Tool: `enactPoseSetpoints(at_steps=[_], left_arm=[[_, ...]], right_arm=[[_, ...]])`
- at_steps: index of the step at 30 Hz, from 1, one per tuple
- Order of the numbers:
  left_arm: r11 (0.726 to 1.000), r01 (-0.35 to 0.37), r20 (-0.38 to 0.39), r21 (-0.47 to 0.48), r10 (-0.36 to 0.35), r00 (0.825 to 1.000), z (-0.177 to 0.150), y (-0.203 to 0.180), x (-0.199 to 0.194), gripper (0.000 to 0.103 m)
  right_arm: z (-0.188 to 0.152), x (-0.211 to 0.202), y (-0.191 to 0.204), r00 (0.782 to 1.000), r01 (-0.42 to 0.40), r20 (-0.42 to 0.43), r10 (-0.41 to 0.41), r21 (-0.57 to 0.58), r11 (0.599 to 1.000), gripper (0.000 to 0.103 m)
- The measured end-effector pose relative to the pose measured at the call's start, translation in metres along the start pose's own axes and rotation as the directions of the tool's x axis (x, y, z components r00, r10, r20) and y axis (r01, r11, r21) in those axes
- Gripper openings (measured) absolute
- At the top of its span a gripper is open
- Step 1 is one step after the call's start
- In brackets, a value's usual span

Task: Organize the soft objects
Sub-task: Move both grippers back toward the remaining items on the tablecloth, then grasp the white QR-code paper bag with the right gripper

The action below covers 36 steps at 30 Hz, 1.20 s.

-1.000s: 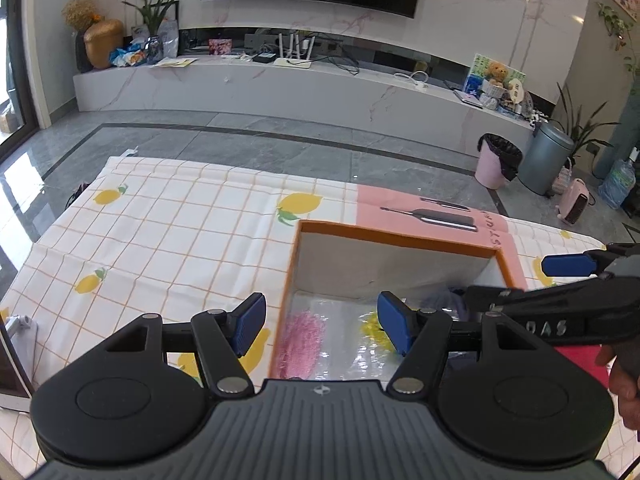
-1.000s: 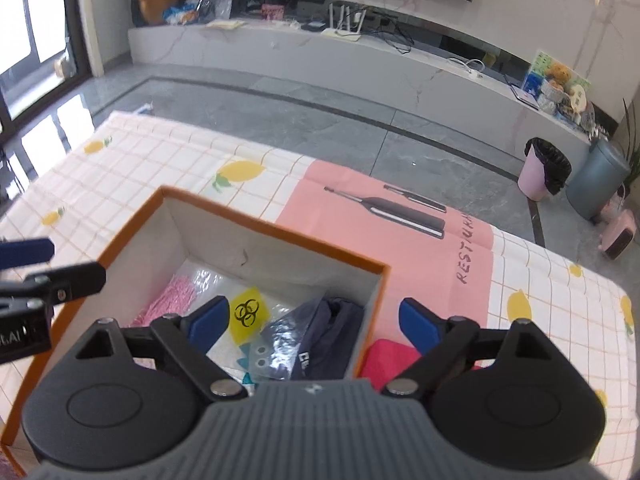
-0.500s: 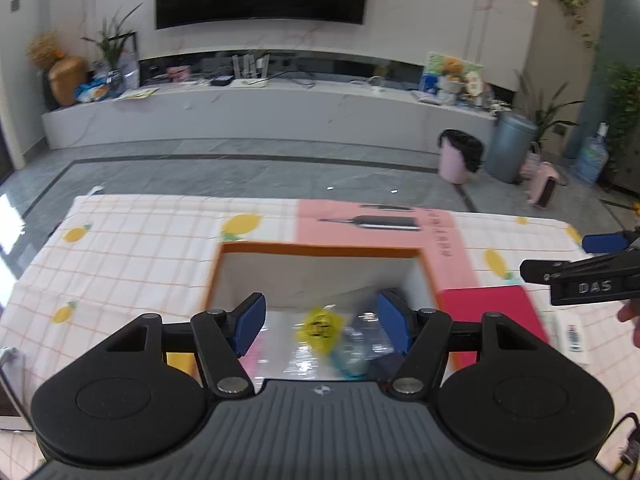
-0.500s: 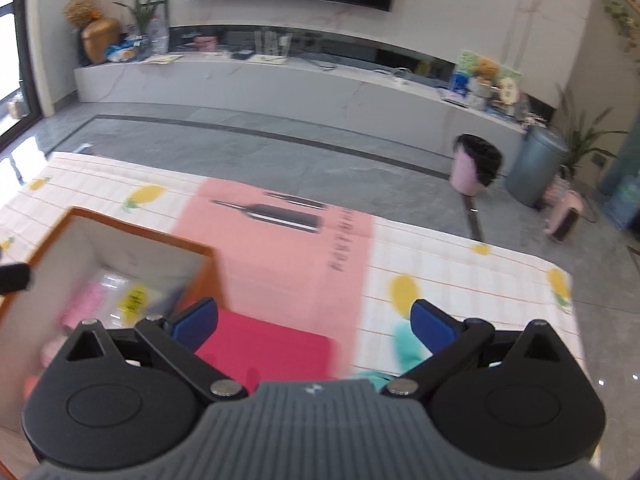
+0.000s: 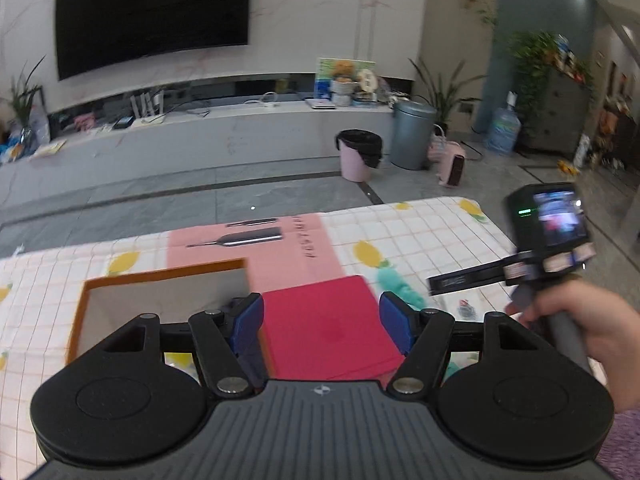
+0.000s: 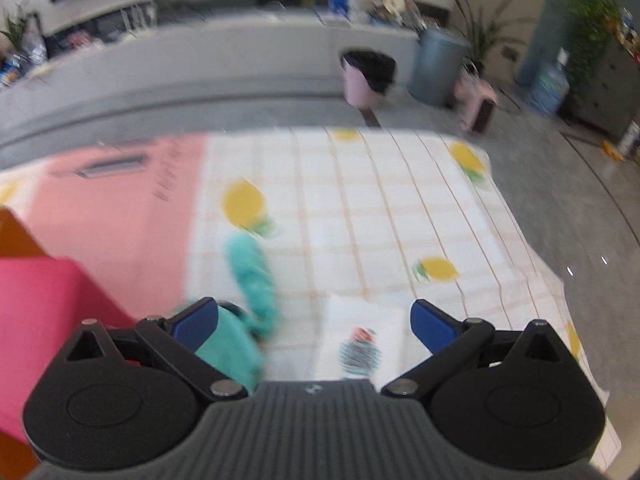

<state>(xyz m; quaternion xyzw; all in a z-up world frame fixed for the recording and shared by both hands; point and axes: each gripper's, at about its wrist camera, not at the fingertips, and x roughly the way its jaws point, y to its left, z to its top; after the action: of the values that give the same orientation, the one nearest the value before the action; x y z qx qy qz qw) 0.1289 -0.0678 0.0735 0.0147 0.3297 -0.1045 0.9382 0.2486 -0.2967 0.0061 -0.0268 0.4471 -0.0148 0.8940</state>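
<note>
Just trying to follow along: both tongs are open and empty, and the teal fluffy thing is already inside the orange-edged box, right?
Not quite. The teal fluffy thing lies on the tablecloth, outside the orange-edged box, as the right wrist view shows. The left tongs and the right tongs are open and empty.

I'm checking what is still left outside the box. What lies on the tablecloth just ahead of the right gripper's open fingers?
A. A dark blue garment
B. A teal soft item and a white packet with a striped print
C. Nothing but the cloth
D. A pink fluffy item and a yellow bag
B: in the right wrist view the right gripper is open over the teal soft item and the white packet.
</note>
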Motion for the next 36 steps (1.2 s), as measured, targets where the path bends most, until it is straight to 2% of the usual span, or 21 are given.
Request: enactPoseSetpoints(at_steps=[3, 9, 14, 17, 19, 21, 24, 27, 28, 32, 36], left_arm=[[0.998, 0.018, 0.007, 0.061, -0.019, 1.000, -0.002, -0.025, 0.007, 0.078], [0.992, 0.073, -0.021, 0.103, -0.071, 0.997, -0.012, -0.054, 0.025, 0.078], [0.985, 0.102, -0.056, 0.137, -0.095, 0.994, -0.026, -0.068, 0.038, 0.078], [0.973, 0.116, -0.065, 0.200, -0.105, 0.992, -0.031, -0.078, 0.043, 0.078], [0.948, 0.138, -0.072, 0.286, -0.122, 0.990, -0.034, -0.087, 0.046, 0.078], [0.900, 0.173, -0.090, 0.400, -0.149, 0.985, -0.035, -0.096, 0.048, 0.078], [0.832, 0.164, -0.100, 0.530, -0.130, 0.986, -0.040, -0.113, 0.054, 0.079], [0.756, 0.173, -0.135, 0.632, -0.113, 0.984, -0.041, -0.128, 0.069, 0.079], [0.737, 0.174, -0.151, 0.653, -0.099, 0.984, -0.043, -0.131, 0.078, 0.079], [0.697, 0.185, -0.214, 0.693, -0.046, 0.976, -0.046, -0.139, 0.113, 0.077], [0.664, 0.165, -0.277, 0.729, 0.066, 0.959, -0.055, -0.151, 0.148, 0.075]], right_arm=[[-0.009, 0.031, -0.017, 0.997, 0.040, -0.064, -0.038, 0.028, 0.999, 0.100], [-0.033, 0.081, -0.050, 0.980, 0.073, -0.190, -0.051, 0.108, 0.991, 0.100], [-0.043, 0.102, -0.061, 0.974, 0.046, -0.226, -0.011, 0.150, 0.988, 0.101], [-0.046, 0.104, -0.062, 0.979, 0.049, -0.203, -0.019, 0.141, 0.989, 0.093], [-0.046, 0.103, -0.064, 0.983, 0.033, -0.181, -0.009, 0.130, 0.991, 0.087], [-0.045, 0.100, -0.065, 0.986, 0.027, -0.164, -0.006, 0.126, 0.992, 0.084], [-0.045, 0.099, -0.071, 0.991, 0.029, -0.134, -0.011, 0.130, 0.991, 0.074], [-0.043, 0.098, -0.079, 0.990, 0.038, -0.138, -0.019, 0.137, 0.990, 0.073], [-0.043, 0.098, -0.082, 0.990, 0.039, -0.140, -0.020, 0.138, 0.990, 0.073], [-0.046, 0.096, -0.089, 0.990, 0.039, -0.143, -0.018, 0.140, 0.989, 0.072], [-0.048, 0.095, -0.095, 0.987, 0.037, -0.160, -0.018, 0.117, 0.992, 0.072]])
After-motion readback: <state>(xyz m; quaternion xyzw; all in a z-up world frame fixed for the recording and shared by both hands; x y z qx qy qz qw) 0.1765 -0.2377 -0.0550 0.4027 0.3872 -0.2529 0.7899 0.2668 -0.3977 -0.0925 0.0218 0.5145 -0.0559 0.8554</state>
